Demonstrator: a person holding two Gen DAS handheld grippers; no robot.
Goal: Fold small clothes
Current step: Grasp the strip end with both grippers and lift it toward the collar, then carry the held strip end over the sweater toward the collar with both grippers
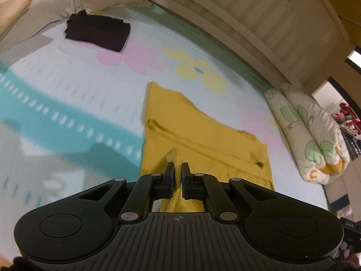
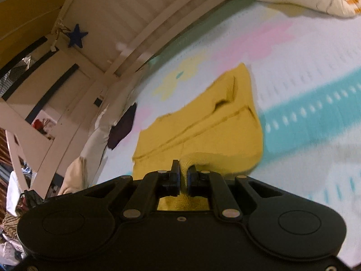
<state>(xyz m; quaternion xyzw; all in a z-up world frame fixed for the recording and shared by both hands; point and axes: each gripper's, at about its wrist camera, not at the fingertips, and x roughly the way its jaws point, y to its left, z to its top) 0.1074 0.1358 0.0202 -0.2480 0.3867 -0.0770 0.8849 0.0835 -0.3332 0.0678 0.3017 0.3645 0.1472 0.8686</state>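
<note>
The left hand-held gripper [image 1: 177,169] is pinching the near edge of the yellow garment [image 1: 203,135], and the right hand-held gripper [image 2: 183,171] is pinching another bit of that same edge. The rest of the yellow garment lies spread out just ahead of both grippers on the flowery bed sheet [image 1: 67,85]. Far ahead of the left gripper, a dark folded cloth [image 1: 97,31] sits near a pale pillow [image 1: 49,4], and a rolled flowery blanket [image 1: 311,135] lies off to its right.
</note>
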